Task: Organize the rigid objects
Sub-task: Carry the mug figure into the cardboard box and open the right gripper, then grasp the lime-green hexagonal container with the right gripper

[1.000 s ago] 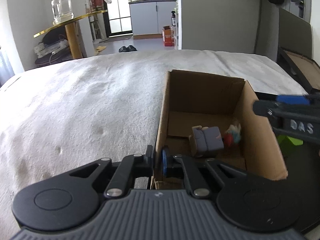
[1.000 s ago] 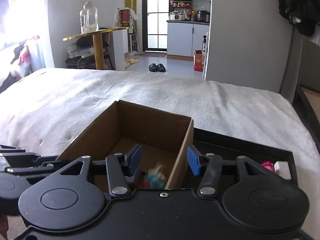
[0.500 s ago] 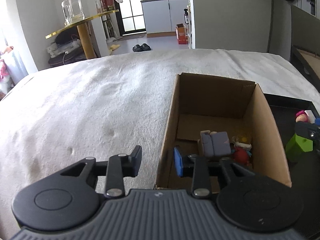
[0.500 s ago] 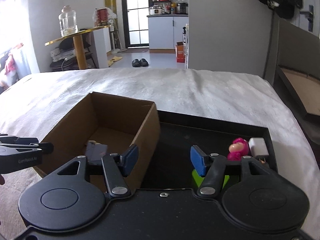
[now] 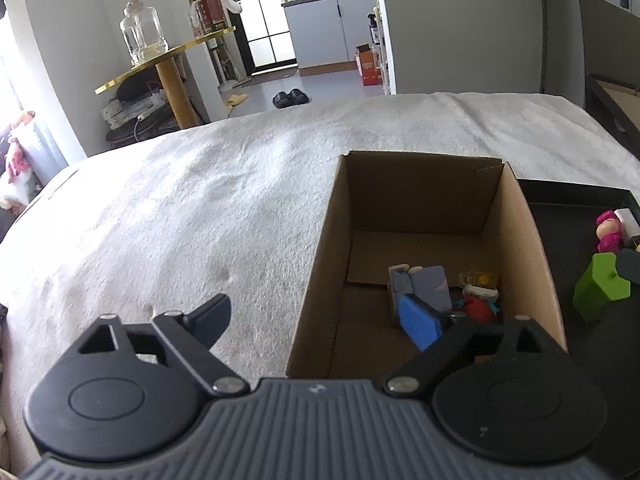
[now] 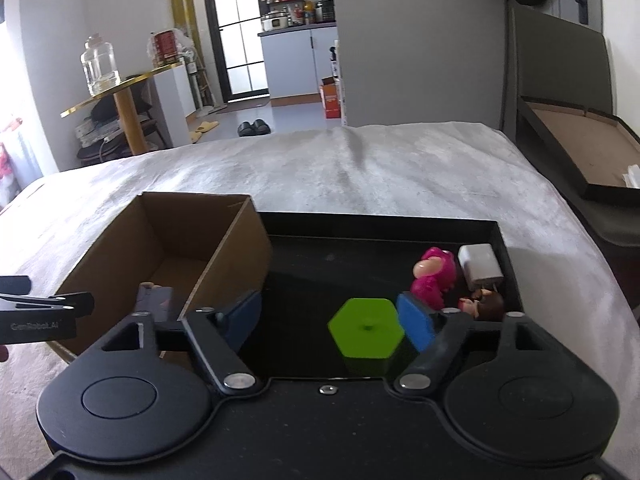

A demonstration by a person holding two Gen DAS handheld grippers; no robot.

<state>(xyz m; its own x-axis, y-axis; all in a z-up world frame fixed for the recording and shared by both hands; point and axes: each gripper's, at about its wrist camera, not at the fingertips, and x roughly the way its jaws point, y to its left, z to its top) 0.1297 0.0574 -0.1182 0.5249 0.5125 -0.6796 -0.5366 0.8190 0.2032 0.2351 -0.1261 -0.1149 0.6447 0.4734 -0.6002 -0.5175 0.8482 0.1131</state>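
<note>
An open cardboard box (image 5: pixel 520 240) (image 6: pixel 224 248) sits on the white bed beside a black tray (image 6: pixel 384 220) (image 5: pixel 576 196). Inside the box lie a grey-blue toy sofa (image 5: pixel 424 286) and a small red figure (image 5: pixel 478 306). In the tray are a green hexagonal block (image 6: pixel 366 334) (image 5: pixel 600 286), a pink figure (image 6: pixel 434 274) (image 5: pixel 608 230), a white charger (image 6: pixel 480 266) and a brown-haired figure (image 6: pixel 486 306). My left gripper (image 5: pixel 320 320) is open and empty, straddling the box's near-left wall. My right gripper (image 6: pixel 330 316) is open and empty, with the green block between its fingers.
The white bedspread (image 5: pixel 180 208) stretches left and behind the box. A dark headboard and a flat cardboard lid (image 6: pixel 576 148) lie at the right. A gold side table with a glass jar (image 5: pixel 142 36) stands beyond the bed.
My left gripper let go of the box's wall and opened wide. My right gripper moved right from over the box to the tray, now around the green block.
</note>
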